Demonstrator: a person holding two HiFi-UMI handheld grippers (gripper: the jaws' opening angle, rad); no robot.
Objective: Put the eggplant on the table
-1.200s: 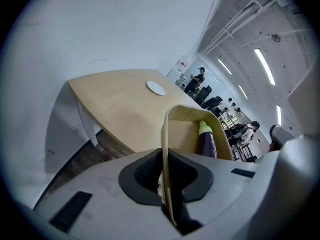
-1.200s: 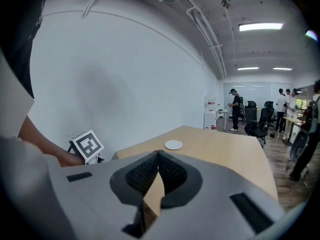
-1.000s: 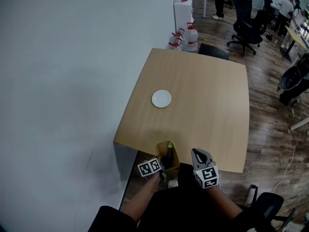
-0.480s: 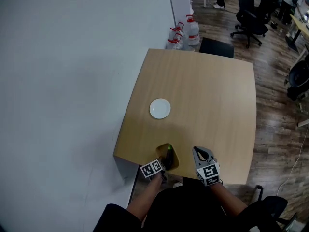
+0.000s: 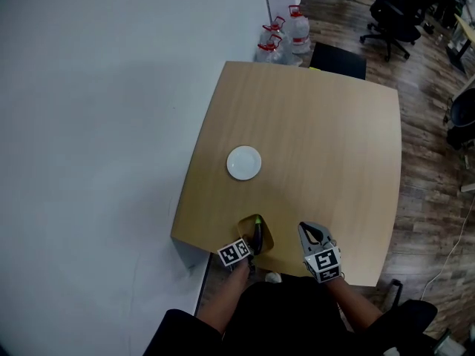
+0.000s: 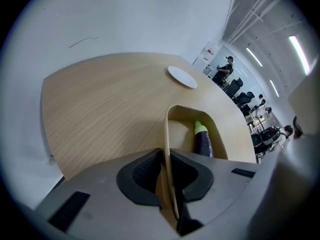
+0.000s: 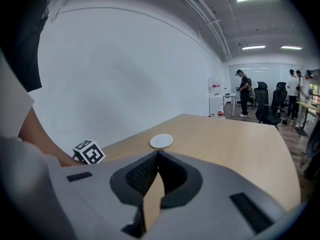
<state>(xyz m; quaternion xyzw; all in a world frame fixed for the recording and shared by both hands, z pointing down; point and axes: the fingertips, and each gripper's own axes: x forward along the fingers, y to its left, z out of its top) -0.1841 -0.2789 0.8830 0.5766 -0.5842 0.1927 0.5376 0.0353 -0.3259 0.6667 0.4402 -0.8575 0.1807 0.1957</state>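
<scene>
Left gripper clamped on thin tan paper bag wall; glossy purple, green-capped eggplant inside. Right gripper closed, empty. Round white plate on smooth woodgrain table.

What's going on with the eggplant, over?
Left gripper jaws shut on paper bag wall; right gripper shut, empty. Eggplant inside bag at table near edge, not out yet. White plate farther off, nothing in the way.

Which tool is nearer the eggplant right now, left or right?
Left. The left tool clamps the wall of the tan container holding the eggplant, right beside it; the right tool is shut, apart, off to the container's right.
</scene>
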